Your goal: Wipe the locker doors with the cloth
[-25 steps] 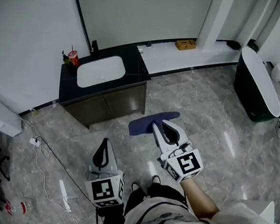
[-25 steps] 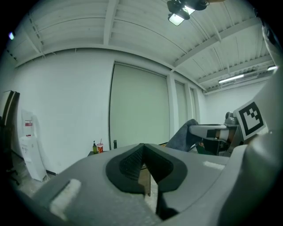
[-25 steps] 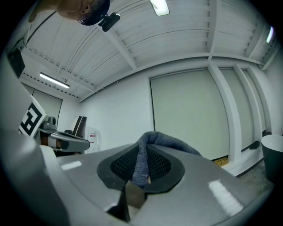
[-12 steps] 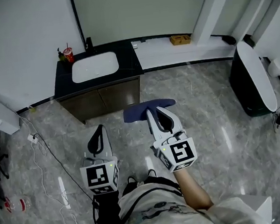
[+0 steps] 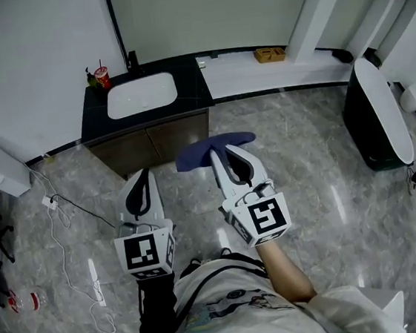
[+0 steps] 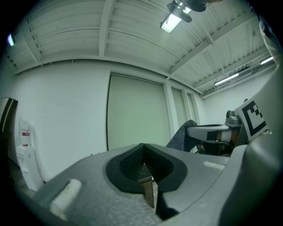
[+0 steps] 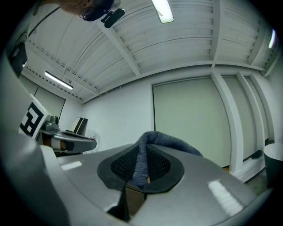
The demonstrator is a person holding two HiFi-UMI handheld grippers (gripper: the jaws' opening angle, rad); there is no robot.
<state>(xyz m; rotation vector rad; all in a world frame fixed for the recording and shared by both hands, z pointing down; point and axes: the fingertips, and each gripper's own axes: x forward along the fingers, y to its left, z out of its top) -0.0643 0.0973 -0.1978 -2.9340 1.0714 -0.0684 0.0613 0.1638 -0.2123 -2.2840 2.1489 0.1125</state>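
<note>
We pinch the cloth point(image 5: 205, 152) in our right claw point(image 5: 228, 156); the pale door point(image 5: 205, 13) stands straight ahead, well apart; left claw point(image 5: 143, 183) pressed together.

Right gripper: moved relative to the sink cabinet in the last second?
Yes. The right gripper, shut on the blue cloth, has shifted up the head view, toward the sink cabinet.

Left gripper point(image 5: 141, 178) points level, jaws pressed together on nothing, dark-sleeved left arm point(image 5: 159, 313) behind it. Just to its right, the right gripper point(image 5: 227, 154) points level too, a touch further forward, jaws clamped on the blue cloth point(image 5: 206, 150), bare right forearm point(image 5: 287, 274) trailing back.
</note>
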